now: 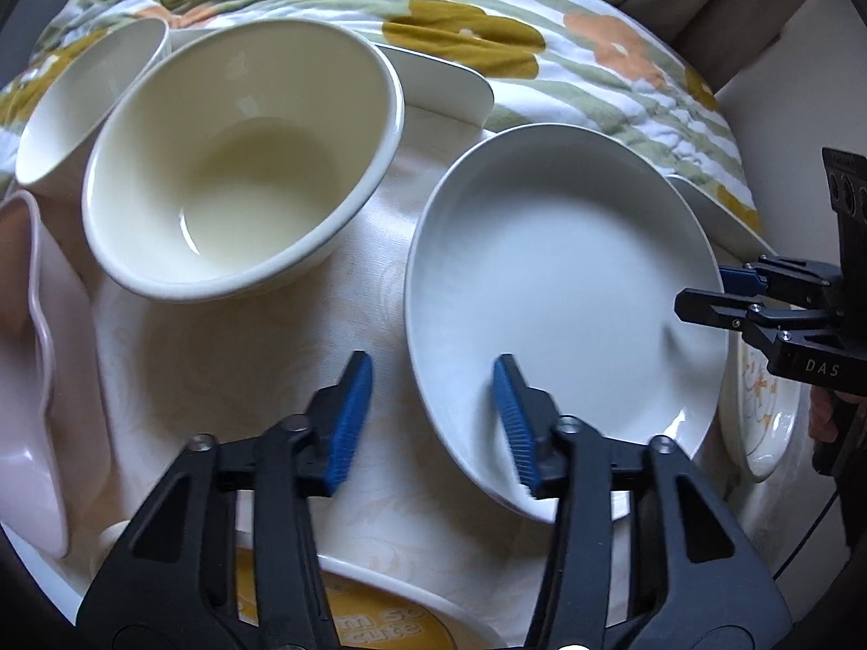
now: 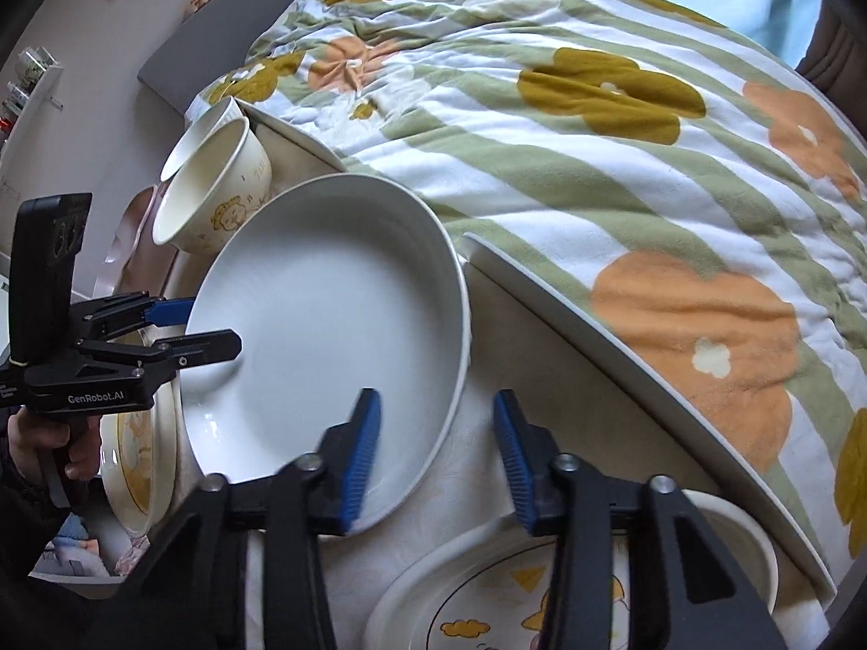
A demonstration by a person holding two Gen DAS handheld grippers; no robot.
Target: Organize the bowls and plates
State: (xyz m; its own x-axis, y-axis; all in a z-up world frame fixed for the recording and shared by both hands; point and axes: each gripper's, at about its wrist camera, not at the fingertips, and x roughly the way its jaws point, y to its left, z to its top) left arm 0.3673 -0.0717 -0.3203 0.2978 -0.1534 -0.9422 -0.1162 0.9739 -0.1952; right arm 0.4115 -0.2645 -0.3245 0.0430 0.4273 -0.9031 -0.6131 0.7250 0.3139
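A shallow white plate [image 1: 563, 292] sits on the small cloth-covered table [image 1: 303, 357]; it also shows in the right wrist view [image 2: 330, 325]. My left gripper [image 1: 433, 422] is open, its jaws straddling the plate's near rim, one finger inside and one outside. My right gripper [image 2: 439, 460] is open and straddles the plate's opposite rim; it also shows in the left wrist view [image 1: 704, 298]. The left gripper shows in the right wrist view [image 2: 211, 325] at the plate's left edge. A cream bowl [image 1: 244, 157] leans against a second bowl [image 1: 92, 103] behind.
A pink wavy-edged dish [image 1: 32, 368] lies at the left. Patterned plates lie near me [image 1: 379, 612] [image 2: 487, 606] and beside the white plate [image 1: 764, 417]. A flowered quilt [image 2: 623, 124] on the bed borders the table's far edge.
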